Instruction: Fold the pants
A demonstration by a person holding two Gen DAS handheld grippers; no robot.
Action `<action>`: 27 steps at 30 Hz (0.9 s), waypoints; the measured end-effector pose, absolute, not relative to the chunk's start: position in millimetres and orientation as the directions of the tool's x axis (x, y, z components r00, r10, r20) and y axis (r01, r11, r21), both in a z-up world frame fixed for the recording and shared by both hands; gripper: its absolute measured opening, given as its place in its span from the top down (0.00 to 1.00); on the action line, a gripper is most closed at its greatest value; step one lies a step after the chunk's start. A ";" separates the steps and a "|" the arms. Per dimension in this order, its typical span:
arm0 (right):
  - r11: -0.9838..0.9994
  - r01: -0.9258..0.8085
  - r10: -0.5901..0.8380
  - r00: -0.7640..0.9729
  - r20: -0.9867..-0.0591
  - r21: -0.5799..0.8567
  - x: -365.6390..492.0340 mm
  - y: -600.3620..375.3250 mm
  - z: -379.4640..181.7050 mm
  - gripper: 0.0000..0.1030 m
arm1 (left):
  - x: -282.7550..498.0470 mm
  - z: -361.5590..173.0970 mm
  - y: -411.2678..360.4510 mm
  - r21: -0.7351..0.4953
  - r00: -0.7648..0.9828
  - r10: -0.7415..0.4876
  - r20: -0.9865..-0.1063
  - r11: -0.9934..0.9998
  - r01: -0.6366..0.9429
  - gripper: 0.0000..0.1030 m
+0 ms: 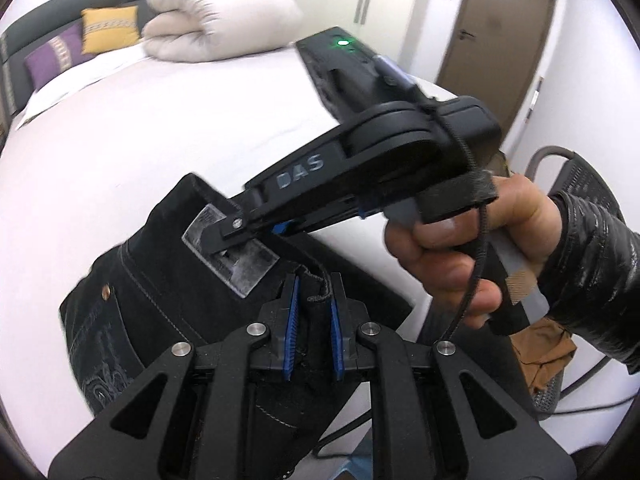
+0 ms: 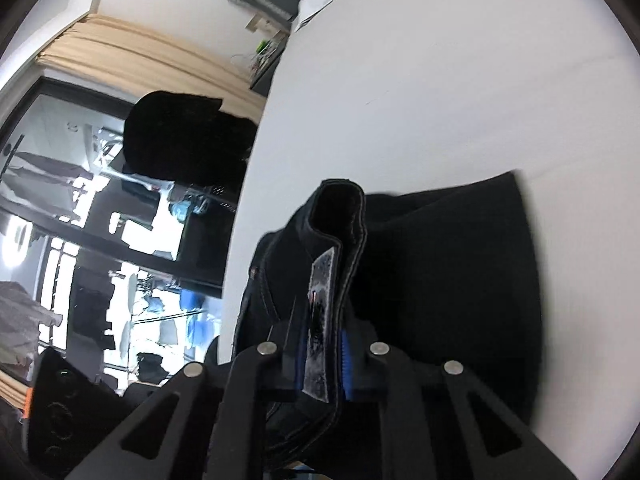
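Black jeans [image 1: 160, 288] with a grey waistband patch [image 1: 236, 256] hang lifted above the white bed [image 1: 160, 128]. My left gripper [image 1: 314, 320] is shut on the jeans' waistband edge, blue pads pinching the cloth. My right gripper [image 1: 228, 236], held in a bare hand, grips the waistband at the patch. In the right wrist view the right gripper [image 2: 320, 356] is shut on the waistband [image 2: 340, 248] and patch [image 2: 320, 320], with the jeans' folded body [image 2: 460, 272] lying on the bed [image 2: 440, 80] behind.
A folded white duvet [image 1: 216, 20] and yellow [image 1: 110, 28] and purple pillows lie at the bed's head. A brown door [image 1: 492, 28] and a grey mesh chair [image 1: 580, 200] stand right. A window with curtains [image 2: 120, 52] shows in the right wrist view.
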State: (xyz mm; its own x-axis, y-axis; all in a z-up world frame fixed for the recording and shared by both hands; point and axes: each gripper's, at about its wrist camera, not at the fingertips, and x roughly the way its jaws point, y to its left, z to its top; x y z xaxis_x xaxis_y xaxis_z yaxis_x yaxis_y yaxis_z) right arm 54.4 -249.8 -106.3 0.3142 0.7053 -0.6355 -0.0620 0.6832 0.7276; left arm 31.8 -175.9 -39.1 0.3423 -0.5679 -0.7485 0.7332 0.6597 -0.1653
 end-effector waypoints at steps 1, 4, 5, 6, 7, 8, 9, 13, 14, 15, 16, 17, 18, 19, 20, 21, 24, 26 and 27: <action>0.689 -0.059 0.700 0.313 -0.642 0.723 54.4 -255.5 -107.2 0.85 | 32.2 -41.8 -186.5 -0.164 0.332 -0.570 -0.751 0.649 0.743 0.88; 0.704 -0.050 0.686 0.307 -0.660 0.709 53.7 -266.7 -110.3 0.85 | 26.8 -46.9 -201.8 -0.165 0.306 -0.574 -0.760 0.625 0.763 0.88; 0.704 -0.044 0.685 0.305 -0.662 0.709 54.3 -271.3 -113.3 0.85 | 28.3 -48.5 -202.2 -0.168 0.299 -0.576 -0.761 0.619 0.767 0.88; 0.704 -0.039 0.684 0.304 -0.663 0.709 55.2 -273.1 -115.4 0.86 | 26.7 -50.0 -204.8 -0.170 0.290 -0.581 -0.761 0.610 0.774 0.93; 0.703 -0.033 0.685 0.303 -0.663 0.711 56.1 -274.4 -117.9 0.86 | 23.9 -47.2 -215.9 -0.176 0.276 -0.587 -0.761 0.596 0.784 0.97; 0.702 -0.026 0.684 0.300 -0.665 0.712 56.4 -276.4 -122.1 0.86 | 24.4 -48.0 -220.0 -0.175 0.267 -0.589 -0.763 0.586 0.791 0.97; 0.700 -0.020 0.685 0.299 -0.664 0.714 56.1 -277.6 -125.7 0.86 | 29.2 -48.8 -219.3 -0.169 0.262 -0.588 -0.765 0.576 0.800 0.97; 0.693 -0.002 0.683 0.319 -0.657 0.721 50.9 -278.5 -128.5 0.86 | 31.8 -59.5 -227.3 -0.187 0.239 -0.586 -0.774 0.573 0.798 0.97; 0.692 0.007 0.682 0.322 -0.657 0.722 49.9 -281.8 -130.9 0.86 | 34.3 -60.7 -226.5 -0.199 0.236 -0.592 -0.771 0.575 0.794 0.97; 0.695 0.020 0.675 0.326 -0.662 0.719 49.2 -285.6 -133.6 0.86 | 37.8 -60.0 -223.4 -0.208 0.233 -0.599 -0.766 0.575 0.791 0.97; 0.697 0.028 0.671 0.328 -0.665 0.717 48.5 -287.2 -134.4 0.86 | 43.8 -59.3 -219.1 -0.216 0.235 -0.606 -0.760 0.576 0.789 0.97; 0.695 0.034 0.670 0.330 -0.665 0.718 48.0 -289.5 -135.7 0.86 | 46.8 -59.3 -215.2 -0.219 0.237 -0.613 -0.754 0.575 0.788 0.97; 0.690 0.039 0.674 0.331 -0.661 0.723 47.1 -291.0 -136.5 0.86 | 54.4 -62.1 -201.8 -0.224 0.238 -0.617 -0.750 0.576 0.786 0.97; 0.687 0.043 0.675 0.330 -0.660 0.725 46.3 -291.2 -137.8 0.86 | 55.6 -62.1 -199.2 -0.233 0.237 -0.623 -0.745 0.576 0.783 0.97; 0.687 0.045 0.676 0.328 -0.660 0.726 46.1 -291.6 -139.8 0.86 | 56.6 -61.7 -195.2 -0.244 0.235 -0.632 -0.738 0.576 0.780 0.97; 0.686 0.048 0.675 0.329 -0.660 0.726 45.6 -291.5 -142.1 0.86 | 50.7 -60.3 -195.1 -0.251 0.234 -0.638 -0.734 0.575 0.779 0.97; 0.667 0.066 0.683 0.342 -0.645 0.742 43.2 -297.1 -149.9 0.86 | 46.2 -57.6 -166.5 -0.305 0.234 -0.665 -0.709 0.588 0.749 0.97; 0.661 0.073 0.684 0.352 -0.639 0.747 41.2 -300.0 -151.1 0.86 | 51.3 -53.1 -150.9 -0.324 0.244 -0.673 -0.698 0.602 0.730 0.97; 0.659 0.076 0.682 0.358 -0.638 0.748 40.0 -300.9 -151.2 0.86 | 54.2 -50.9 -142.8 -0.333 0.254 -0.677 -0.690 0.609 0.719 0.96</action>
